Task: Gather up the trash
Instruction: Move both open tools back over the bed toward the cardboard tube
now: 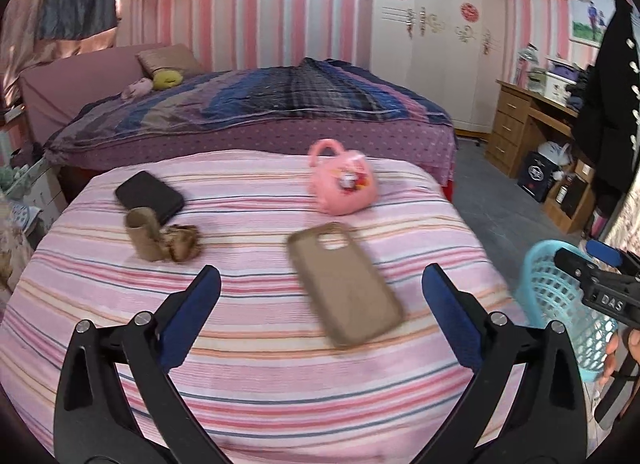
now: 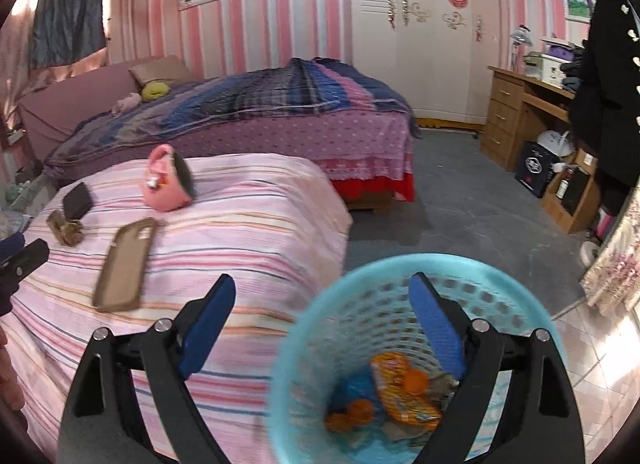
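Room bright, daylight coming thru the curtained window (image 1: 24, 23) top left, washing that corner out. Strong fisheye bend w/ black vignette at corners in both views. Motion blur on phone case (image 1: 344, 284) and pink toy bag (image 1: 344, 183); blue basket (image 2: 400, 296) rim smeared in right wrist view. Soft shadow on floor beside the striped bed (image 2: 260, 223).

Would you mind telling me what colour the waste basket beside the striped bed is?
The waste basket is light turquoise blue, clearest in the right wrist view.
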